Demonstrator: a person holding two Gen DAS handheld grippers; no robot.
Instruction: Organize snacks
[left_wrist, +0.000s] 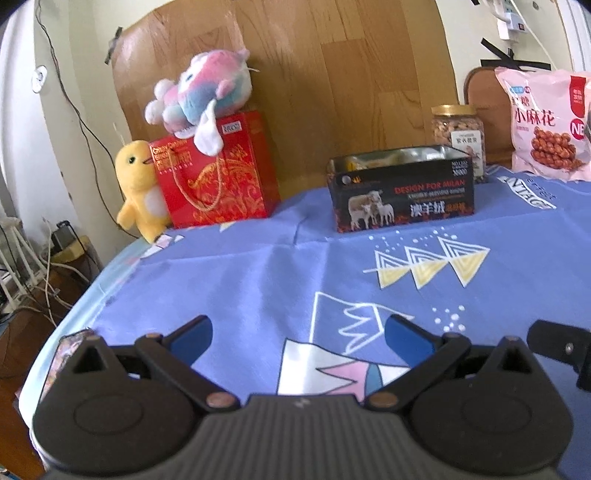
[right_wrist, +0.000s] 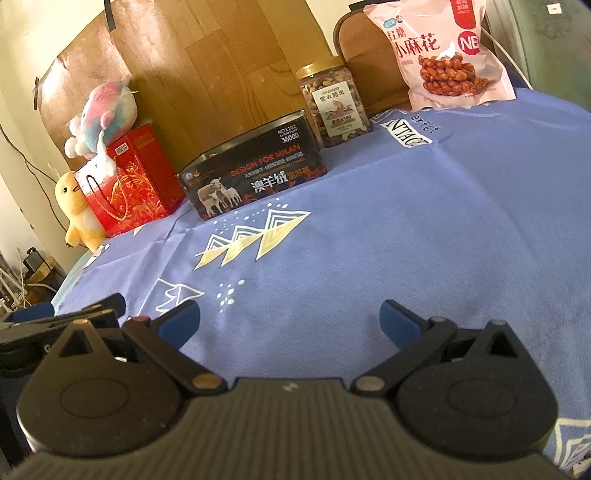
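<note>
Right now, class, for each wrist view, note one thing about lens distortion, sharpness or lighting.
Left wrist view: the fisheye bows the wooden board and darkens the corners; the open left claw looks large. Right wrist view: the horizon tilts, the pink snack bag is bright and sharp, and the yellow chick toy at the edge is softer.

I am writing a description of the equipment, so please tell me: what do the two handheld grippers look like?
Both look alike. The left gripper and the right gripper each have a dark grey ribbed body, two round black discs at the sides, and black link arms joined with copper-coloured rivets. The fingers carry blue pads at the tips. A small white mark sits at the centre of each body. No cables, hands or sleeves are visible.
</note>
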